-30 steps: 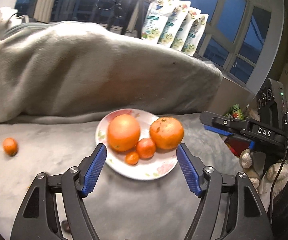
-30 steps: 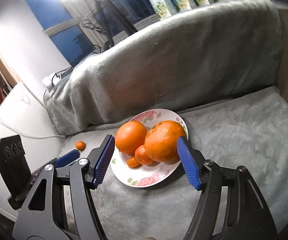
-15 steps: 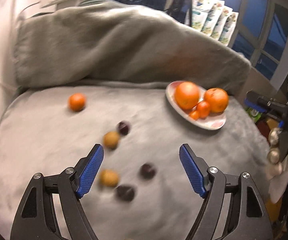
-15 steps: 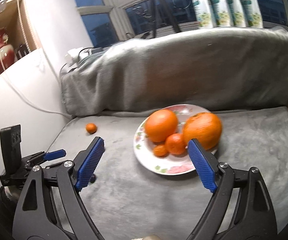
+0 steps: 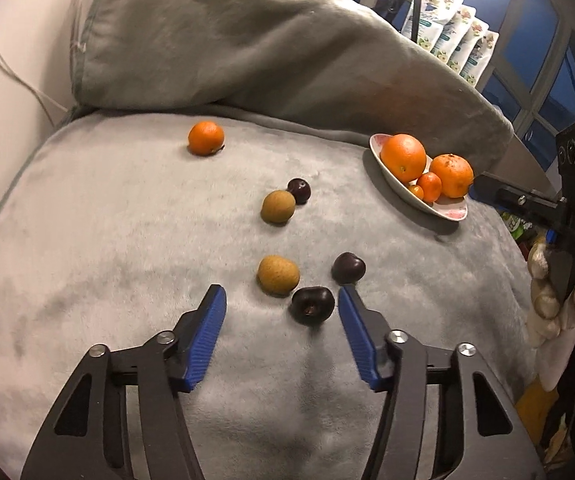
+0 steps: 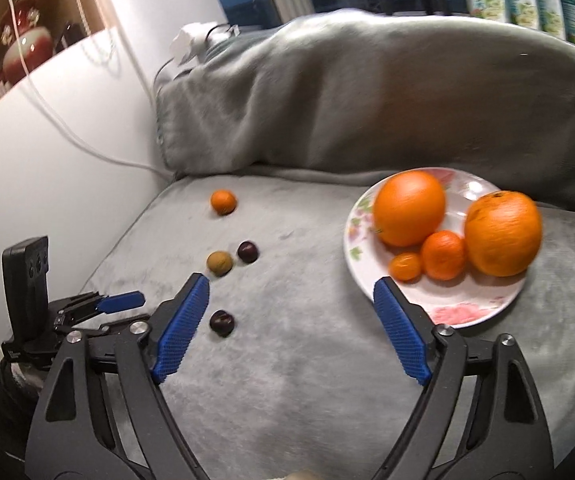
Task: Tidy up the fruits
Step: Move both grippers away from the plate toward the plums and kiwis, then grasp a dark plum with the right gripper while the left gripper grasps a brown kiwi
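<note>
A flowered white plate (image 5: 453,213) (image 6: 479,312) holds two big oranges (image 6: 409,208) (image 6: 501,234) and two small ones on a grey blanket. Loose on the blanket lie a small orange (image 5: 206,138) (image 6: 223,202), two tan fruits (image 5: 278,275) (image 5: 278,207) and three dark plums (image 5: 313,305) (image 5: 348,267) (image 5: 299,190). My left gripper (image 5: 281,302) is open and empty, low over the blanket, with the nearest plum and tan fruit between its fingertips. My right gripper (image 6: 291,284) is open and empty, just left of the plate's near rim.
A grey blanket-covered backrest (image 5: 247,48) rises behind the seat. A white wall with a cable (image 6: 67,132) bounds the left side. Several printed pouches (image 5: 453,46) stand on the window sill behind. The right gripper's body (image 5: 567,216) shows at the left view's right edge.
My left gripper has swung left and dropped from the plate to the loose fruits, now close to the nearest plum. My right gripper has drawn back and left from the plate.
</note>
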Motion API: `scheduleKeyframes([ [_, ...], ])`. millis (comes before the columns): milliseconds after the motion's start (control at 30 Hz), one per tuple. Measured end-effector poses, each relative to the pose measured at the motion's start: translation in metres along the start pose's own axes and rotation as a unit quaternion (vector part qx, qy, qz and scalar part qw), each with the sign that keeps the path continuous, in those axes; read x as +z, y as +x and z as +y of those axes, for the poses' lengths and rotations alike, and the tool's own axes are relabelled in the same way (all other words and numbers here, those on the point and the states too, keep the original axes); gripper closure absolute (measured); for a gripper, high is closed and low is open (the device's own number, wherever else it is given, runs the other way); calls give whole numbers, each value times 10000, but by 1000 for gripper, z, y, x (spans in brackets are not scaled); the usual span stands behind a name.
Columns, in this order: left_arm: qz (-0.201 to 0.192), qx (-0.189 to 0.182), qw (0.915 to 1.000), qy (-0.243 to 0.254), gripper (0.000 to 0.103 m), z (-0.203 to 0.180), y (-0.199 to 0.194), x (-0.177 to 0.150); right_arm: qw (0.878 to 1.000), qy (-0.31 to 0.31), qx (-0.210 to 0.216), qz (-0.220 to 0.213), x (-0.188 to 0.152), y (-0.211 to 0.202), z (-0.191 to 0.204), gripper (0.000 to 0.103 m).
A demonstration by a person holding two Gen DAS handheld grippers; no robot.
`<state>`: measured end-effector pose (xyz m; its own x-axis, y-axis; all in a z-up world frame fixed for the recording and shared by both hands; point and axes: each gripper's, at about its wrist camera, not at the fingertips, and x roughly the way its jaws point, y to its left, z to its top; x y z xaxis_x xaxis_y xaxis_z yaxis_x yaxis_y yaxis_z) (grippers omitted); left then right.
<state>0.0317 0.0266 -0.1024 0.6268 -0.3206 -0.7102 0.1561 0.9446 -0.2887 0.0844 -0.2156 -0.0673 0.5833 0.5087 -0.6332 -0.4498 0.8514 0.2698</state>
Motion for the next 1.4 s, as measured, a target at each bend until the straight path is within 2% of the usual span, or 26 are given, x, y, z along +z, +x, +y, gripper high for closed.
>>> scheduleKeyframes([
  [100,7,-70,10000,-69,53,4,1,1,9998,-28,62,161,-4,11,7,27],
  [233,-15,-138,9999,-75,56,7,6,9,9990,-12,172,401,-9,27,13,42],
  [500,-5,-193,9998,-88,56,15,28,37,9963,-335,247,753,-22,53,36,53],
  [667,74,-220,9997,50,62,13,45,52,9948,-425,273,879,-27,66,43,60],
  [1067,330,-295,9990,83,70,12,69,60,9915,-600,319,1112,-33,86,57,63],
  [1167,398,-282,9987,133,72,11,73,59,9907,-622,329,1165,-33,91,58,67],
  [1300,432,-285,9986,116,78,12,76,59,9895,-698,281,1235,-34,96,61,68],
  [1400,435,-280,9986,104,78,13,78,59,9888,-712,277,1279,-34,99,62,71],
])
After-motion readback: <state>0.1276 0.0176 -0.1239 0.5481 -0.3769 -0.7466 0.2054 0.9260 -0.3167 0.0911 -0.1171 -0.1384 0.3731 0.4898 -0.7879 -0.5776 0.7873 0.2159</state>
